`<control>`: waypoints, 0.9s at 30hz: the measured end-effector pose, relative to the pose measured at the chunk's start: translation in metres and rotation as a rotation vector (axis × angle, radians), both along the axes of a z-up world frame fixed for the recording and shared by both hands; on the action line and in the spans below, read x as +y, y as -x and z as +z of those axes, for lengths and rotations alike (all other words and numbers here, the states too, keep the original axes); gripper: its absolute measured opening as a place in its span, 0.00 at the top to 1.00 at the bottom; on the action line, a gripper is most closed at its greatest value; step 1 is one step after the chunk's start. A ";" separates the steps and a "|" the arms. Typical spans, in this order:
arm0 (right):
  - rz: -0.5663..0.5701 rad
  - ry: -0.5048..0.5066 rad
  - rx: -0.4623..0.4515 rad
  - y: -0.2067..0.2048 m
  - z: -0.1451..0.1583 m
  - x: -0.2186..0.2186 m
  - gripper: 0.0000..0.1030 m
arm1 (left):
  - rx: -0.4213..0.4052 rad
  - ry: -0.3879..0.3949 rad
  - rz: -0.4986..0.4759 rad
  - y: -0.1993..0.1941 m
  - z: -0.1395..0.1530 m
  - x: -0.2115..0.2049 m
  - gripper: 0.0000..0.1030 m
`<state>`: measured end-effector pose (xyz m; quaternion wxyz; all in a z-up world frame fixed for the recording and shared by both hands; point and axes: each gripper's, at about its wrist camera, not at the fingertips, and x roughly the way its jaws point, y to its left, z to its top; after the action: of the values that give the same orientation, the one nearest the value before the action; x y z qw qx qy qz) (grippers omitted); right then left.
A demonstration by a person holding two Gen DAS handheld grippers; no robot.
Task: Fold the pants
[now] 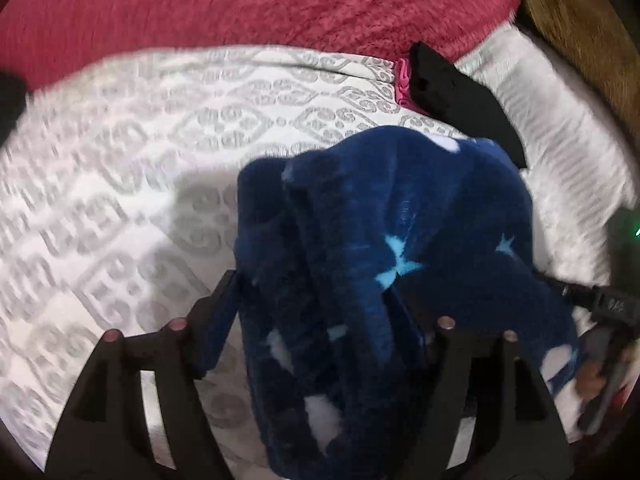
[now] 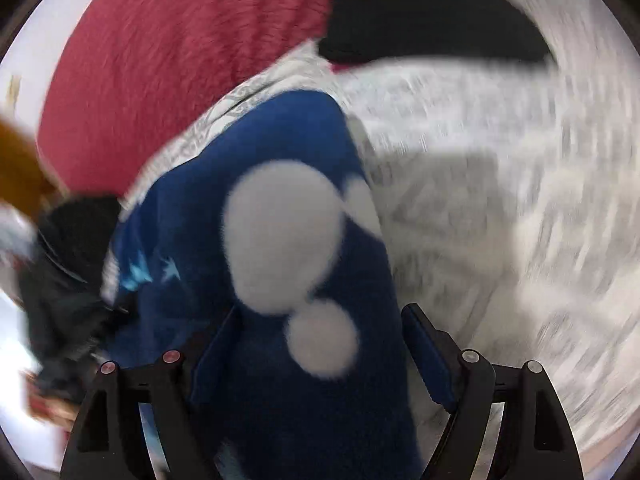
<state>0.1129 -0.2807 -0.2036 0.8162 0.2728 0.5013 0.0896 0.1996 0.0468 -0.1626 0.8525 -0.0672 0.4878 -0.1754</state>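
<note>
Across a white bedcover printed with grey scrollwork (image 1: pixel 132 168), a pair of dark blue fleece pants with white blobs and pale blue stars (image 1: pixel 384 248) is lying bunched in thick folds, its bulk sitting toward the right of the left wrist view. In that view the left gripper (image 1: pixel 320 320) is pointing down over the bundle with its black fingers spread; the fabric is lying between them and seems to be brushing the left finger, while the right finger is hidden under the cloth, so whether the pads are pressing on it cannot be told. In the right wrist view the right gripper (image 2: pixel 316 340) is standing wide apart around another stretch of the same pants (image 2: pixel 280 240); the right pad is clear of the cloth, so this one is released. Both views are smeared by motion blur. Beyond the pants a fuzzy crimson blanket (image 1: pixel 240 4) is covering the far part of the bed, and a flat black folded garment (image 1: pixel 464 96) is lying at the blanket's edge, apart from the pants.
</note>
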 end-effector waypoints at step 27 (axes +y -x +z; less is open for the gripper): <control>0.168 0.200 0.000 -0.125 0.019 0.047 0.85 | -0.094 -0.110 -0.140 -0.013 0.006 -0.065 0.36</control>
<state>0.2381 -0.2339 -0.1847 0.8291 0.1472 0.5286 0.1071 0.2128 -0.0179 -0.1562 0.8626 0.0224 0.4594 -0.2107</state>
